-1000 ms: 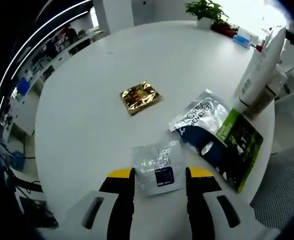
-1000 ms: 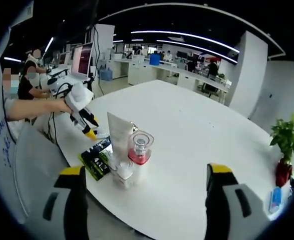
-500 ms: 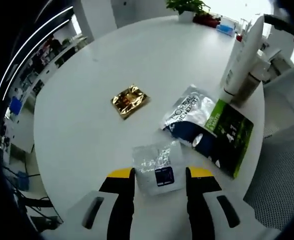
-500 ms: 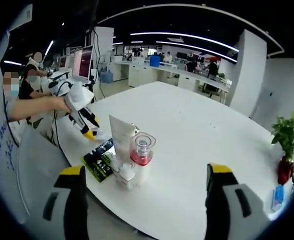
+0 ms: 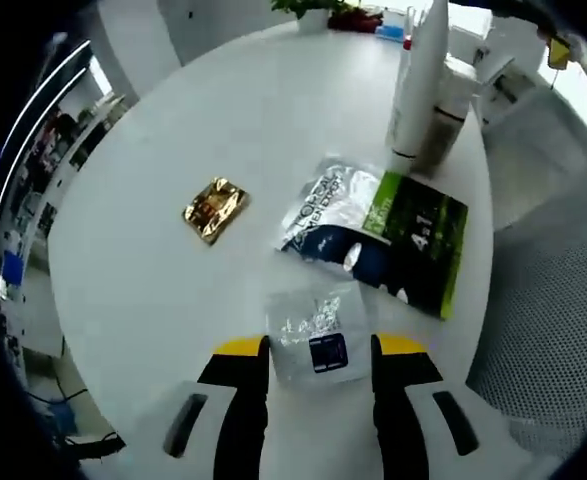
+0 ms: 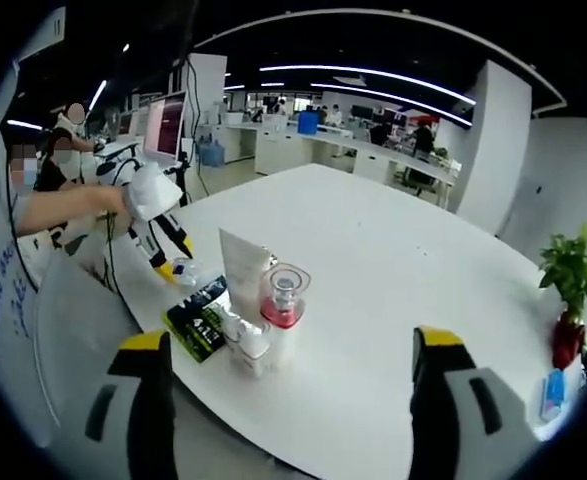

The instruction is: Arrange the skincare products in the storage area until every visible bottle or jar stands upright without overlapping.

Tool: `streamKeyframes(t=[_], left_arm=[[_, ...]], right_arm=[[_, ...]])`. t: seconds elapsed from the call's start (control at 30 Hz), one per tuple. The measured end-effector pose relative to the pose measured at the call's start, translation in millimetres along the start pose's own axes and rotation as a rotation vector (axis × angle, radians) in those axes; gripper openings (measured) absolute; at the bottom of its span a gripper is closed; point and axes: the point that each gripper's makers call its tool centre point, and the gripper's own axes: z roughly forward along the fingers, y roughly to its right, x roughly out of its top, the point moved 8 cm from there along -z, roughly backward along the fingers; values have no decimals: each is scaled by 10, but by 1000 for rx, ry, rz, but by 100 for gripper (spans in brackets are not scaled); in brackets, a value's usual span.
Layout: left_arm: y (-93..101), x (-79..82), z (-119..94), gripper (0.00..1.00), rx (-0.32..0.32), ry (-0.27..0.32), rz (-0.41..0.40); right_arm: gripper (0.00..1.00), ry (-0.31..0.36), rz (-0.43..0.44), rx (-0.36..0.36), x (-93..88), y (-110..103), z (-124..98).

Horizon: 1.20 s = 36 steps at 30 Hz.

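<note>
On the round white table (image 5: 273,110) lay a dark-and-green sachet (image 5: 378,243) beside the upright white tube (image 5: 416,85), a gold packet (image 5: 214,209) apart, while the left gripper (image 5: 320,352) clamped a small clear sachet (image 5: 313,335) (the right gripper (image 6: 288,345) stood wide open, empty).

The green-and-silver sachet (image 5: 378,243) reads "L'OREAL" — and "4 in 1".

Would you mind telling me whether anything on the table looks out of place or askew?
Yes: the green and silver sachet lies flat and skewed beside the upright white tube, and a gold packet lies apart from the group. A clear sachet sits between the left tongs.
</note>
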Motion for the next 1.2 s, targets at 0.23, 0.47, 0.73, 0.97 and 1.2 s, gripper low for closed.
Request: streamKeyframes(t=[0.23, 0.47, 0.73, 0.97, 1.2], left_arm=[[106, -33, 16, 37, -71, -32, 46], [209, -77, 37, 37, -155, -80, 75], [314, -68, 77, 37, -230, -104, 102], [407, -55, 95, 37, -297, -121, 133], [451, -22, 118, 36, -332, -129, 155]], right_arm=[[100, -2, -4, 5, -2, -16, -4], [100, -4, -11, 10, 1, -33, 0], [100, -10, -13, 10, -10, -35, -6], [100, -16, -16, 8, -24, -34, -15], [100, -21, -19, 9, -32, -32, -22]])
